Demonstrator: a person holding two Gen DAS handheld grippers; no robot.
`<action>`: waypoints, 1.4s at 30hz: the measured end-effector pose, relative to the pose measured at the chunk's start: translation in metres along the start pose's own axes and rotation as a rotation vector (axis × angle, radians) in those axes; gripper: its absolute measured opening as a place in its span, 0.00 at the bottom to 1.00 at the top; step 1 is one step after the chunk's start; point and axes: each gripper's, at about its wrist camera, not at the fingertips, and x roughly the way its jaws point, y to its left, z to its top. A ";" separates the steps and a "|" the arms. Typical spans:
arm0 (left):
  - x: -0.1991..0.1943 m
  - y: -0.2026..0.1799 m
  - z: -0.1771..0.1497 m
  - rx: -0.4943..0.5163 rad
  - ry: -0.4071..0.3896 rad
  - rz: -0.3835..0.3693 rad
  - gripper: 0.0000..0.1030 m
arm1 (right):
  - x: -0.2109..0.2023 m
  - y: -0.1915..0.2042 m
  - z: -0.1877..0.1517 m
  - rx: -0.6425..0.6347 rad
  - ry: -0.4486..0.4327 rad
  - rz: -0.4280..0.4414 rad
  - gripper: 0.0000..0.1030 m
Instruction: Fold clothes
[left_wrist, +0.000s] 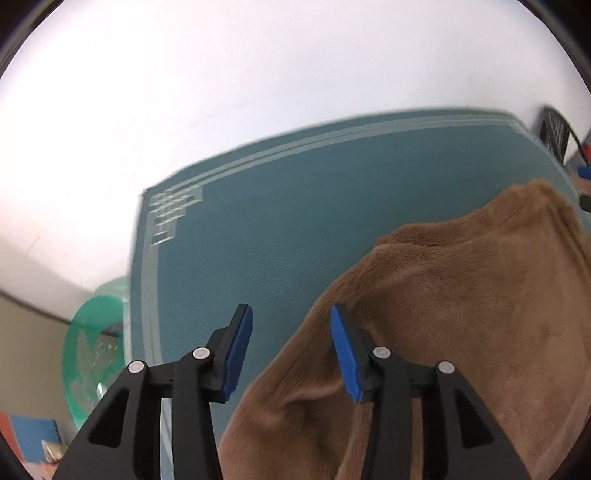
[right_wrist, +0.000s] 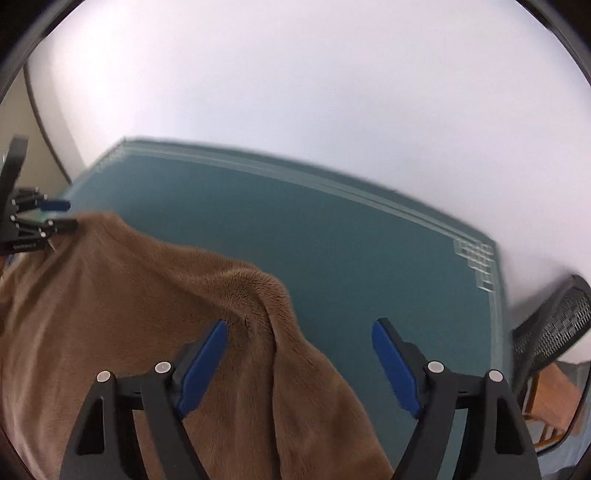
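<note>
White wall fills the background behind a teal mat (left_wrist: 258, 229) with pale border stripes and a stepped corner pattern. My brown fleece garment (left_wrist: 461, 302) lies heaped on the mat's near side, its folded ridge rising between my two tools. My left gripper (left_wrist: 291, 350) has its jaws spread wide, empty, the right pad at the fleece's edge. My right gripper (right_wrist: 299, 365) is likewise spread, its left pad against the fleece and its right pad over bare mat. Beyond the garment the far half of the mat is uncovered to its borders. Off the mat's edges sit a green plastic tub (left_wrist: 96, 350) and a mesh chair (right_wrist: 554, 328).
</note>
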 end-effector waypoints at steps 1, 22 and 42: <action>-0.012 0.009 -0.002 -0.017 -0.010 0.000 0.54 | -0.008 0.000 -0.002 0.011 -0.008 0.015 0.80; -0.055 -0.043 -0.170 -0.199 0.173 0.022 0.86 | 0.012 0.118 -0.178 -0.137 0.260 0.085 1.00; -0.134 -0.181 -0.198 -0.274 0.191 -0.095 0.88 | -0.100 -0.118 -0.259 0.905 -0.128 0.026 1.00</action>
